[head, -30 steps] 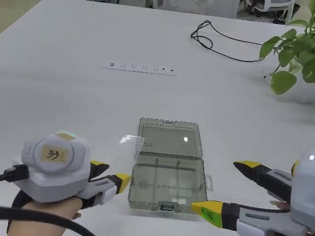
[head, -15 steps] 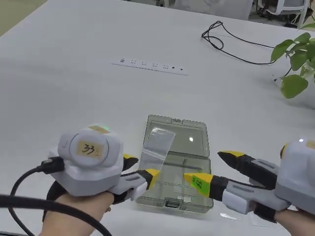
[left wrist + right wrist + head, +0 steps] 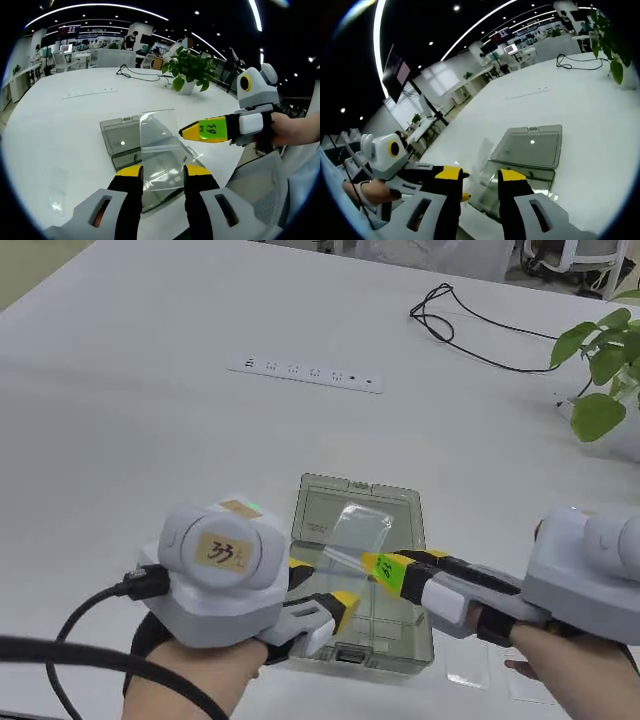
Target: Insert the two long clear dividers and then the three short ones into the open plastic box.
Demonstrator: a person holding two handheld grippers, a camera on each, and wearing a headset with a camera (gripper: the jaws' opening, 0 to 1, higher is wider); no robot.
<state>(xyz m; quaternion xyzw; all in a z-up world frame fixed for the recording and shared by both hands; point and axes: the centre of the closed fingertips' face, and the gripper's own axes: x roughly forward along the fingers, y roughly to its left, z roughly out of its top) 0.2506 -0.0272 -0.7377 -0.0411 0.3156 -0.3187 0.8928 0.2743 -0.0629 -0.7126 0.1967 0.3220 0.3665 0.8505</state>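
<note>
Right tool point(image 3: 385, 563) has swung in beside the clear divider point(image 3: 360, 528) that our left tool point(image 3: 322, 582) grips; whether the right one is closed, we cannot tell.

In the head view my left gripper point(image 3: 322, 583) hides the divider's point(image 3: 360, 527) lower end and a corner of the box point(image 3: 328, 502); the right edge cuts the plant point(image 3: 598, 412).

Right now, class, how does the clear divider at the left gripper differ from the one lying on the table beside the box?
The held clear divider is raised over the open plastic box, between the jaws of the left gripper; the loose divider lies on the table right of the box, untouched. The held one tilts upward; the loose one lies flat. Both are thin, clear sheets; which is longer cannot be told.
</note>
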